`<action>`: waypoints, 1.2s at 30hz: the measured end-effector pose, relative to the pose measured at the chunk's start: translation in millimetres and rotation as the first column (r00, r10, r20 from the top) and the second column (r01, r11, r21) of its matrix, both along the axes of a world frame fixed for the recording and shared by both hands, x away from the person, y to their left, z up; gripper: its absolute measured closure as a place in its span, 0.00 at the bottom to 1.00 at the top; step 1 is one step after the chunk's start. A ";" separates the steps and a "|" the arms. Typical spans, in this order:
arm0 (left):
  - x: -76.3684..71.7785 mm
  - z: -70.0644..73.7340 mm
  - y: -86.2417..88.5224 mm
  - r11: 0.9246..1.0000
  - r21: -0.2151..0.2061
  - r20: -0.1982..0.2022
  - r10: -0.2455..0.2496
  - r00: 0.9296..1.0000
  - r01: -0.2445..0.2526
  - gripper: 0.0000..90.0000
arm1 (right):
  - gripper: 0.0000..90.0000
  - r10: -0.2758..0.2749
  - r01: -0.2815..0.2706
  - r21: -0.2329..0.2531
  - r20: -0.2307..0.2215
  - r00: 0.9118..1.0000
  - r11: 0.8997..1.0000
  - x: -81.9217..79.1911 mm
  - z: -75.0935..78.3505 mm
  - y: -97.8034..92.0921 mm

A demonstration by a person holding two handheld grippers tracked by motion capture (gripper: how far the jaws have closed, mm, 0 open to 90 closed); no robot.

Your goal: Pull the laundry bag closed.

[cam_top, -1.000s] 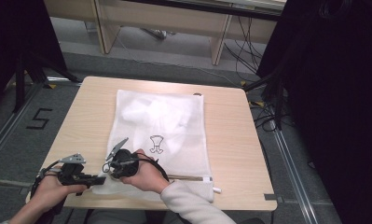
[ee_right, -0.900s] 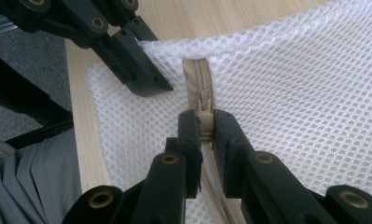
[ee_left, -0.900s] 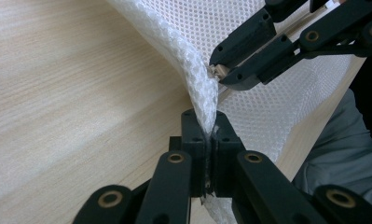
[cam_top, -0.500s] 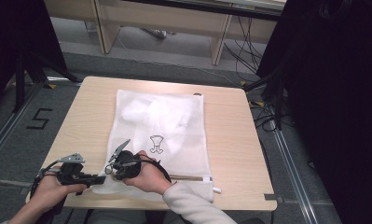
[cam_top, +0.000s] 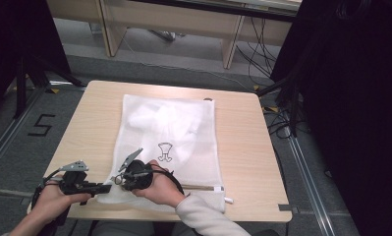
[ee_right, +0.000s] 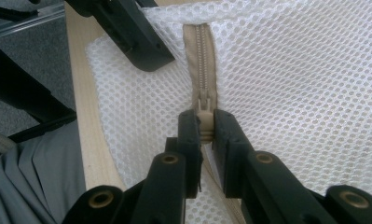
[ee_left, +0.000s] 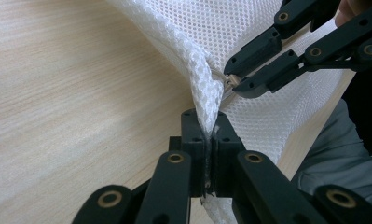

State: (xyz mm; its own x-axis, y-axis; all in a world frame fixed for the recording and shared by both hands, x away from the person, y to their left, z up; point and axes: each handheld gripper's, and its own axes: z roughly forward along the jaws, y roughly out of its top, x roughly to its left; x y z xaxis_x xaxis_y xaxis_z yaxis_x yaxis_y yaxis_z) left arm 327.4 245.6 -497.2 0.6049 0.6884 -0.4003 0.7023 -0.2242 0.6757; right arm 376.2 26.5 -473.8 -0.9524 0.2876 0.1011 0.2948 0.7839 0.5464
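Mesh bag (cam_top: 169, 132) corner is clamped by L gripper (ee_left: 206, 135); zip pull (ee_right: 203, 109) is pinched by R gripper (ee_right: 203, 126). Zip travel is mostly left.

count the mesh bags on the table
1. A single white mesh bag lies flat across the middle of the table; the left gripper pinches its near corner and the right gripper holds its zipper pull. Nothing appears hidden.

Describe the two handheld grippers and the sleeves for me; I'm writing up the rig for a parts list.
Both grippers are black. The left claw and right claw each have two flat, blocky jaws on linked bars joined by brass-coloured rivets. In the high view, the left gripper carries a grey three-cornered plate and trails a black cable; the right gripper has a similar plate. The right sleeve is light grey.
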 end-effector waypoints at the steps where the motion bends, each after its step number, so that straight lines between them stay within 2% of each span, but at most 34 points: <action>1: 0.1 -0.1 0.0 1.000 -0.001 0.000 -0.006 1.000 0.006 0.95 | 0.91 -0.003 0.003 0.002 -0.007 1.000 1.000 -0.6 0.3 -0.9; 2: 0.0 -0.5 -0.5 1.000 -0.005 0.003 -0.004 1.000 0.004 0.95 | 0.91 0.012 -0.012 0.004 0.000 1.000 1.000 0.1 0.3 -1.7; 7: -0.7 -1.8 -1.8 1.000 -0.021 0.011 0.001 1.000 -0.001 0.95 | 0.91 -0.012 0.012 -0.004 -0.011 1.000 1.000 -2.0 1.5 -6.8; 9: -0.7 -1.5 -1.4 1.000 -0.024 0.008 0.003 1.000 -0.002 0.95 | 0.91 -0.003 0.003 0.006 -0.015 1.000 1.000 -2.3 1.2 -8.5; 10: -0.6 -0.6 -0.6 1.000 -0.011 0.001 -0.001 1.000 0.001 0.95 | 0.91 0.001 -0.001 0.003 -0.013 1.000 1.000 -1.8 1.4 -9.4; 11: 0.0 -0.8 0.1 1.000 -0.015 -0.003 -0.013 1.000 0.013 0.95 | 0.91 0.004 -0.004 0.003 -0.012 1.000 1.000 -1.6 1.2 -9.7; 16: -0.2 -0.5 0.7 1.000 -0.010 0.000 -0.003 1.000 0.003 0.95 | 0.91 -0.008 0.008 -0.004 -0.018 1.000 1.000 -2.2 0.0 -11.7; 17: -0.6 -1.7 -0.1 1.000 -0.023 0.016 0.015 1.000 -0.015 0.95 | 0.91 -0.010 0.009 -0.010 -0.017 1.000 1.000 -2.4 -0.4 -12.2; 18: -0.5 -1.4 0.4 1.000 -0.019 0.015 0.015 1.000 -0.015 0.95 | 0.91 -0.004 0.004 -0.008 -0.015 1.000 1.000 -2.0 -1.2 -13.0; 20: -0.3 -1.4 0.4 1.000 -0.020 0.016 0.015 1.000 -0.014 0.95 | 0.91 -0.023 0.023 -0.014 -0.027 0.999 1.000 -2.4 -1.5 -15.6; 23: 0.0 -0.8 0.8 1.000 -0.001 0.003 -0.001 1.000 0.001 0.95 | 0.91 -0.013 0.013 -0.011 -0.022 1.000 1.000 -2.1 -2.0 -15.9; 33: -0.4 -0.7 -0.1 1.000 -0.003 0.006 0.006 1.000 -0.006 0.95 | 0.91 -0.016 0.016 -0.005 -0.019 1.000 1.000 -2.0 -1.6 -17.5; 36: 0.2 -1.2 0.5 1.000 -0.010 0.001 0.001 1.000 -0.001 0.95 | 0.91 -0.012 0.012 -0.009 -0.030 0.999 1.000 -2.1 -1.1 -18.2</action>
